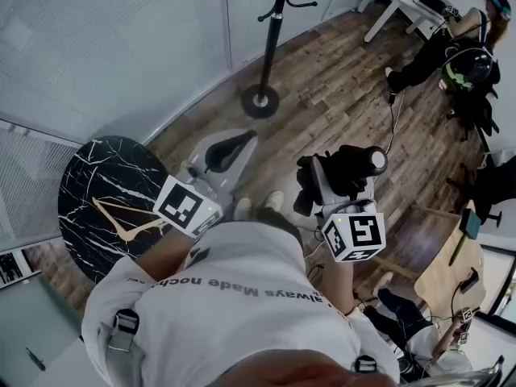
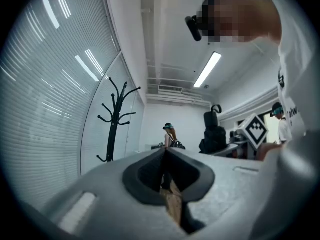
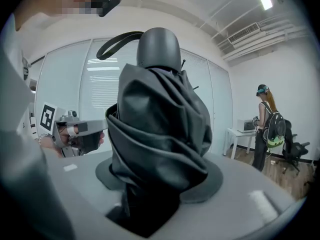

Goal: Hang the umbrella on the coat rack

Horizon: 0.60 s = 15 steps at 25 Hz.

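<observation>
My right gripper (image 1: 339,177) is shut on a folded black umbrella (image 1: 348,168), whose rounded handle end (image 1: 377,161) points away from me. In the right gripper view the bunched umbrella (image 3: 160,119) stands up from between the jaws of the right gripper (image 3: 152,184), its grey handle knob (image 3: 158,46) and wrist strap (image 3: 117,41) at the top. The left gripper (image 1: 230,147) is shut and holds nothing; its pads meet at the tips of the left gripper (image 2: 165,154). The black coat rack (image 1: 274,22) stands ahead on its round base (image 1: 260,101) and shows as a coat rack (image 2: 114,124) by the blinds.
A round black marble table (image 1: 97,196) sits at my left. A person (image 1: 451,51) with a backpack stands by a white desk (image 1: 403,2) at the far right. Wood floor (image 1: 322,87) lies between me and the rack. Glass walls with blinds (image 1: 105,47) curve behind it.
</observation>
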Motion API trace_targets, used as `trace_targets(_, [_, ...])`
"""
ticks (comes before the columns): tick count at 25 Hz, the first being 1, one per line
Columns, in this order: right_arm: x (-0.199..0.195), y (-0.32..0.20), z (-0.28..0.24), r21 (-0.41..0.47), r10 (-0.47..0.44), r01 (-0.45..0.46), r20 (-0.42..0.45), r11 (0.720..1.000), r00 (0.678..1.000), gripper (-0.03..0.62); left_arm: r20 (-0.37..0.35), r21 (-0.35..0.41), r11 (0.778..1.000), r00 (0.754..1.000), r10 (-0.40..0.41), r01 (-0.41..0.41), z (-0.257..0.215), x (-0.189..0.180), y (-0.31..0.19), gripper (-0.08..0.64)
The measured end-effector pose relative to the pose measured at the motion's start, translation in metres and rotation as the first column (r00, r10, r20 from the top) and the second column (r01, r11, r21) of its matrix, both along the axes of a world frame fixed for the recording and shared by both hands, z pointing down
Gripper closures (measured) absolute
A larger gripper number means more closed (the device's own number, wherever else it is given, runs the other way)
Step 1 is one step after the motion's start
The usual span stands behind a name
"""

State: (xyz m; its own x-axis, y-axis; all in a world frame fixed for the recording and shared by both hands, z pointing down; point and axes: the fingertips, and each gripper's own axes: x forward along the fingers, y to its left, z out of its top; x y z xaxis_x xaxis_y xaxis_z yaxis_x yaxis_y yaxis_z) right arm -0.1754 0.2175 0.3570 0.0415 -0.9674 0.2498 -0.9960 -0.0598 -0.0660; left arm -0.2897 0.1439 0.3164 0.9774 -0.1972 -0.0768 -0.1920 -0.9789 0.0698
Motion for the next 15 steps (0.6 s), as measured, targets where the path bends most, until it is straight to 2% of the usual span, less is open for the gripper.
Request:
trace_targets(8, [0.043,-0.018,0.007,-0.003,0.006,-0.006,0.012,1.000,1.000,0.353,0.008,0.003,1.000,1.000,-0.002,0.002,0.003,0.041,-0.019,0.555])
trace_targets(15, [0.125,-0.038,0.015,-0.008,-0.005,0.005,0.021,1.000,1.000,0.353,0.017,0.002,1.000,1.000,0.005,-0.005,0.010,0.129,-0.035,0.555])
